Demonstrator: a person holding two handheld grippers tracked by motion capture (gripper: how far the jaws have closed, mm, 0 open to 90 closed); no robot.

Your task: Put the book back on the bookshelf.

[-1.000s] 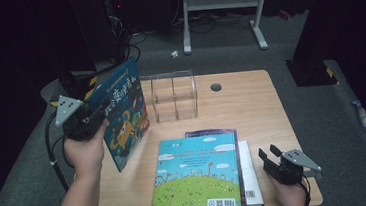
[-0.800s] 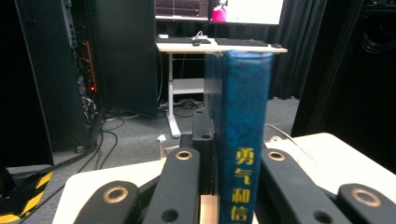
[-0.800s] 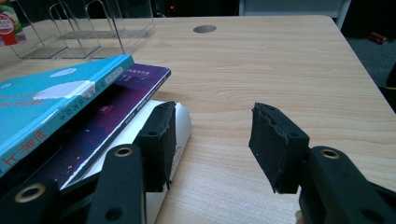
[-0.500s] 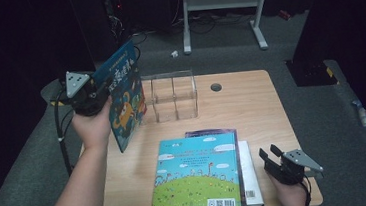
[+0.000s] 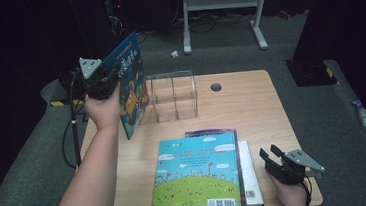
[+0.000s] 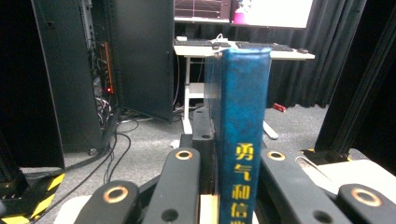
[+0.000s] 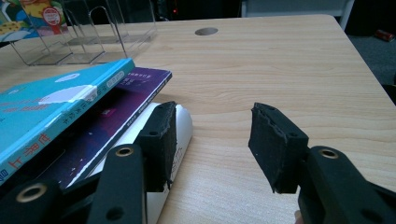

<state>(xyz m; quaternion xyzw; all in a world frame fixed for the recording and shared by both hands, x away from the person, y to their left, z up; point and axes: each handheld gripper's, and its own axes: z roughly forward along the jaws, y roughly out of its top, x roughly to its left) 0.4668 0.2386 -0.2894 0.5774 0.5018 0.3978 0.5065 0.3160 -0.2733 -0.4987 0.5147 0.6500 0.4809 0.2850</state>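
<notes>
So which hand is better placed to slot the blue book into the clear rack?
Left. The left gripper is already shut on the blue book, held upright beside the clear rack. The right gripper sits open at the table's near edge by the stacked books.

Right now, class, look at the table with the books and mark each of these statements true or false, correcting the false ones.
1. The left gripper holds a blue book upright. True.
2. The right gripper is clamped on a book. False: its jaws are open with nothing between them.
3. The clear plastic book rack holds three books. False: its slots are empty.
4. A light-blue picture book tops the stack on the table. True.
</notes>
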